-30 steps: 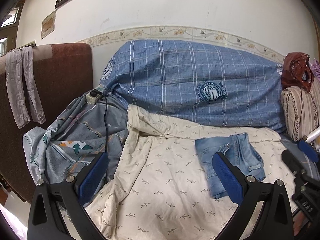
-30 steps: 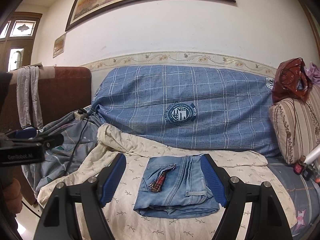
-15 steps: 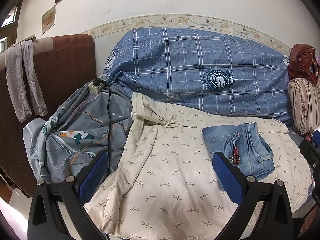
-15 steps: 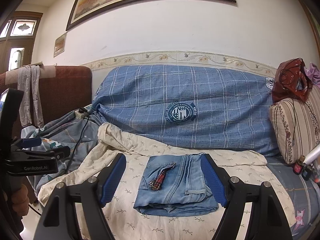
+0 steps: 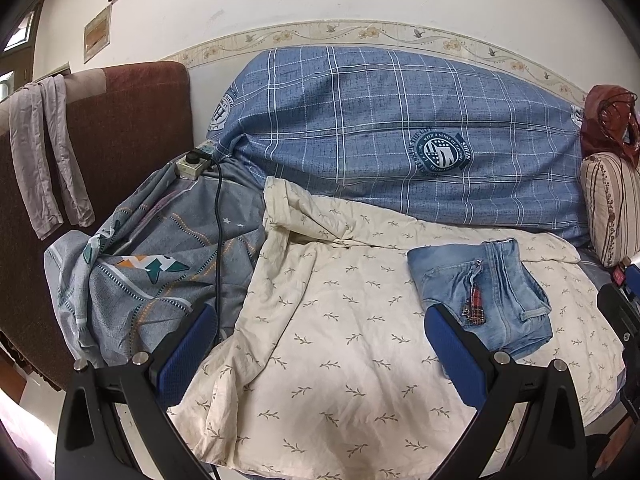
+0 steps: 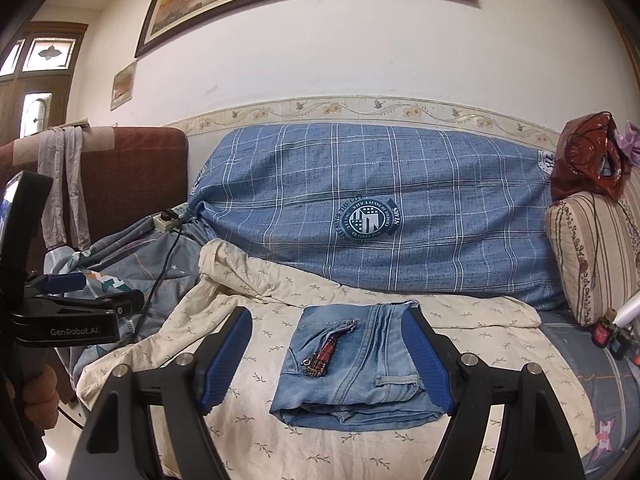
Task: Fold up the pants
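Note:
Light blue denim pants [image 6: 356, 364] lie folded into a compact square on the cream leaf-print sheet [image 6: 256, 432] of the sofa, with a red plaid key strap on top. They also show in the left wrist view [image 5: 484, 292], at the right. My right gripper [image 6: 326, 364] is open and empty, held back from the pants, its blue pads framing them. My left gripper [image 5: 320, 356] is open and empty, above the sheet, left of the pants. It also shows at the left edge of the right wrist view [image 6: 72, 312].
A blue plaid cover [image 5: 380, 140] drapes the sofa back. A grey patterned blanket [image 5: 152, 264] with a power strip [image 5: 194, 160] and black cord lies at the left. A striped cushion [image 6: 592, 256] stands at the right, with a red bag [image 6: 588, 160] on top.
My left gripper has pulled back and turned right, so the folded pants show more fully. My right gripper has hardly moved. The pants have not moved.

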Tool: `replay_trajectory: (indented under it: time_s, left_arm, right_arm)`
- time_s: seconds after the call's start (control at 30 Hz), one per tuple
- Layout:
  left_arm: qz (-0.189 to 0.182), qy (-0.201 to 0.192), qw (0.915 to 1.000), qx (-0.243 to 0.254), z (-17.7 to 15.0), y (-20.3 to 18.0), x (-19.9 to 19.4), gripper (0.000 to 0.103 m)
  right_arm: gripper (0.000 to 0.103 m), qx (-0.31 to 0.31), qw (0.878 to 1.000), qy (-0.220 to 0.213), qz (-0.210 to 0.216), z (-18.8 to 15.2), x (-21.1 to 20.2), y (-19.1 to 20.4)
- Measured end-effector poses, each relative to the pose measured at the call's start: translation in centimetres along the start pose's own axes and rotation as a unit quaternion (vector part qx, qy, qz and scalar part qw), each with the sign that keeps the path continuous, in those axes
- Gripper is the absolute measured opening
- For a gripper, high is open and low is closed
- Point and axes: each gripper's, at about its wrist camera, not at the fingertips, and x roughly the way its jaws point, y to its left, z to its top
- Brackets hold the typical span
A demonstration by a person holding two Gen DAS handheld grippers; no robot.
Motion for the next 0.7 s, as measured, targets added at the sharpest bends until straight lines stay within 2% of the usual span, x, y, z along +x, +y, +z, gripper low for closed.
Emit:
replay_trajectory:
  time_s: [0.53, 0.63, 0.7]
  left_arm:
    - [-0.015, -0.014, 0.9998, 0.002, 0.6, -0.7, -2.0, 0.103]
    - [-0.029, -0.025, 0.9993, 0.003, 0.6, -0.8, -2.6, 0.103]
    - [-0.026, -0.031, 0.9992, -0.001, 0.6, -1.0, -2.7, 0.103]
  right_arm:
    - [0.080, 0.005, 1.000, -0.008, 0.004, 0.2, -0.9, -0.1]
    - [0.080, 0.006, 1.000, -0.012, 0.006, 0.3, -1.2, -0.2]
    - [0.080, 0.008, 1.000, -0.015, 0.007, 0.3, -1.3, -0.4]
